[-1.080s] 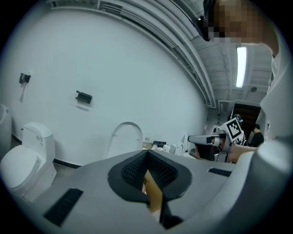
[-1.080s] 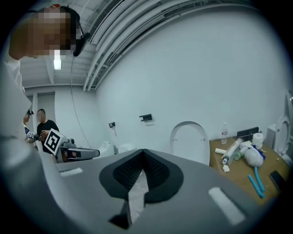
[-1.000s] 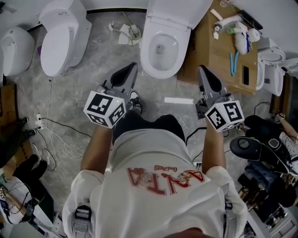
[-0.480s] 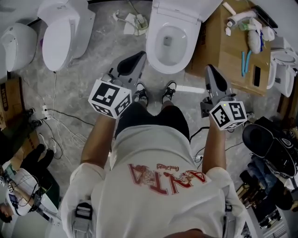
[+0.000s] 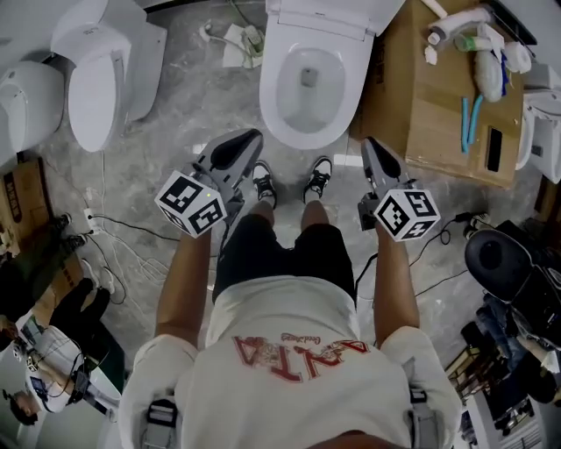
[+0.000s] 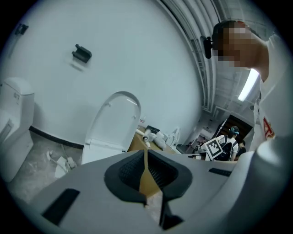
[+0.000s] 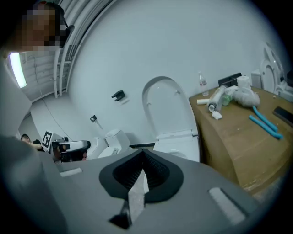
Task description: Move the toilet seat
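We stand right in front of the white toilet bowl (image 5: 307, 83), with one foot on each side of its front. The toilet seat (image 5: 337, 19) is up. It stands tall at the back of the bowl, on the far side from us. In the left gripper view it (image 6: 114, 121) stands up against the wall, a bit to the left of the jaws. In the right gripper view it (image 7: 167, 107) stands just to the right of the jaws.

The left gripper (image 5: 243, 145) is by the front left of the bowl. The right gripper (image 5: 374, 156) is by the front right. Both look about as near to the seat, so we think either one could reach it. The bowl runs long straight away from us, and the seat's hinge goes across at the back.

Both grippers are closed tight, and each one holds nothing.

The shirt (image 5: 289, 359) has red letters, upside down to us, that look like ANTA. The small curly word next to them is too small to read.
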`<state>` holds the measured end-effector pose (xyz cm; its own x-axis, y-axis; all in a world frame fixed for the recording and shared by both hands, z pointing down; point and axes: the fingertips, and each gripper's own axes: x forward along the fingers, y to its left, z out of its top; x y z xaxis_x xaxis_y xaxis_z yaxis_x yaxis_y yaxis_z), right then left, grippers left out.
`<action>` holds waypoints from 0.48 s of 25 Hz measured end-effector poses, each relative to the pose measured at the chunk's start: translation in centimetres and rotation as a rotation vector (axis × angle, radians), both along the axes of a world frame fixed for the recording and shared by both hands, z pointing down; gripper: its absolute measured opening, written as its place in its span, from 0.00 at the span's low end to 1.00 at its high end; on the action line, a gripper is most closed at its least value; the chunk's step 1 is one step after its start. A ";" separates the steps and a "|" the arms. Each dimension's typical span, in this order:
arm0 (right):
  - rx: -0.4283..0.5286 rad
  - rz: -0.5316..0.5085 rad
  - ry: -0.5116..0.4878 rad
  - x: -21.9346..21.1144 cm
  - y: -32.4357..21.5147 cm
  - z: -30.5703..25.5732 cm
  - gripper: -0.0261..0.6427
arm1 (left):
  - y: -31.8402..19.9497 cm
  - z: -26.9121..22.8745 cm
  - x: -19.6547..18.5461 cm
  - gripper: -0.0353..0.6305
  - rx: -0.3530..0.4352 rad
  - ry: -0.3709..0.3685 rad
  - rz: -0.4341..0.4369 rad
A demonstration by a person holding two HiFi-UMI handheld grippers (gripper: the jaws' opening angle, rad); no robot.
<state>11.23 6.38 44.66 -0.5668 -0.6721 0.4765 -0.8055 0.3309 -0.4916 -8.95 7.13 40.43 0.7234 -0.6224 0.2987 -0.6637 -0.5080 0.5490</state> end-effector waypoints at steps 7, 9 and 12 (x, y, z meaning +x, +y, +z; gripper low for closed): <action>-0.115 0.039 -0.036 0.4 -0.9 7.9 0.05 | -1.3 9.4 -1.0 0.07 -0.182 0.042 -0.086; -0.148 0.051 -0.048 0.4 -1.0 10.2 0.05 | -1.6 12.1 -1.1 0.07 -0.224 0.040 -0.102; -0.198 0.071 -0.060 0.2 -0.9 13.8 0.12 | -1.7 15.3 -1.5 0.07 -0.294 0.087 -0.132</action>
